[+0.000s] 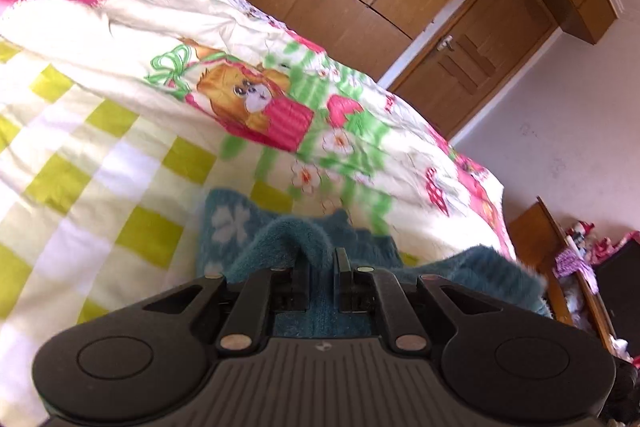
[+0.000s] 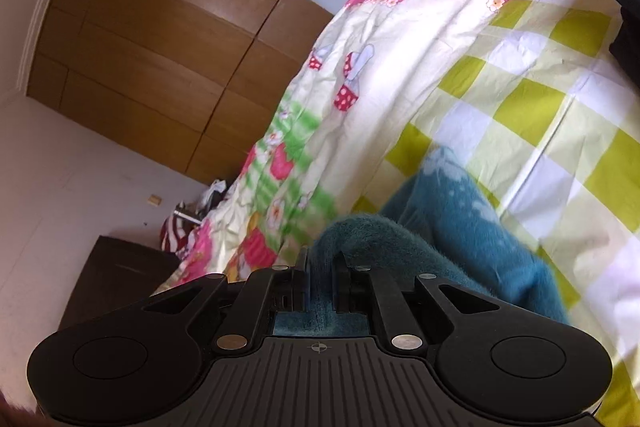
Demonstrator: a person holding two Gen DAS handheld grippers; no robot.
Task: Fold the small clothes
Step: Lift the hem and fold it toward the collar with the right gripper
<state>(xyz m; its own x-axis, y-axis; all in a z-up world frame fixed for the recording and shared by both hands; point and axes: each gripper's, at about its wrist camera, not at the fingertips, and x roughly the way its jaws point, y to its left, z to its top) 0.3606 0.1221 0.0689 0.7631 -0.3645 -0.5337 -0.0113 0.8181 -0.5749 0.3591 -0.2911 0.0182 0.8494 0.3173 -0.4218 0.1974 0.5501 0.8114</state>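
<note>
Teal fleece garment (image 1: 316, 239) seemingly pinched in both hand-held grippers (image 1: 323, 259), (image 2: 322, 259)

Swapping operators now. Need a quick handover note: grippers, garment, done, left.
Left gripper: shut on the fuzzy teal knit garment with white flower motifs.
Right gripper: shut on another part of the same garment.
Garment: bunched and lifted at both grips, the rest trailing onto the yellow-checked bedsheet; the cartoon-print quilt lies beyond it.
Done: both grips taken.
Left: no neat fold visible yet; fold it, lay it flat and release.
</note>
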